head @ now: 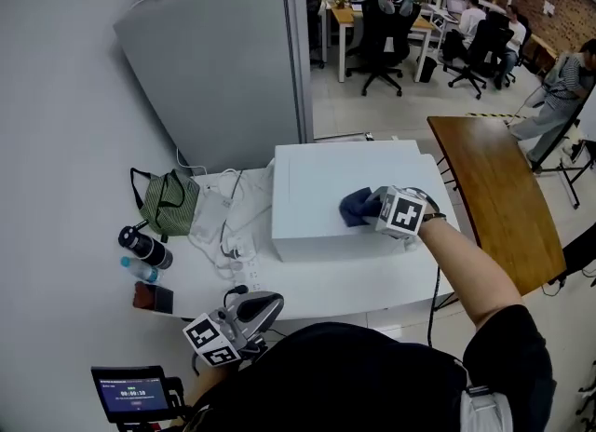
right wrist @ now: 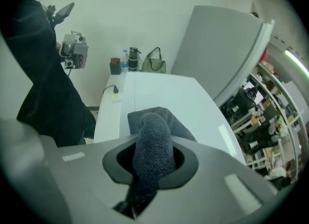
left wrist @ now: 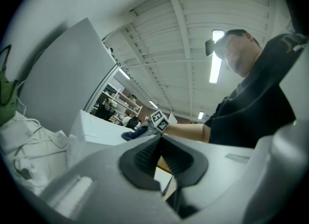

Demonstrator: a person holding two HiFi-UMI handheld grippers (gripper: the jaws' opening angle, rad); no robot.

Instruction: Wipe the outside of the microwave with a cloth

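Down by the person's body, the left gripper (left wrist: 161, 147) is hanging near the edge of the table (head: 372, 283). Its jaws are pressed together with nothing between them. It is probably waiting there so it is not getting in the way. Further out, the right gripper (right wrist: 153, 158) is squeezing a dark blue cloth (right wrist: 155, 121) tight. It is pressing the cloth down on top of the white microwave (head: 317, 188), near the front right side. Holding it low like that is letting the cloth rub the top. A green bag (head: 168, 202) is sitting off to the left, well away from the wiping
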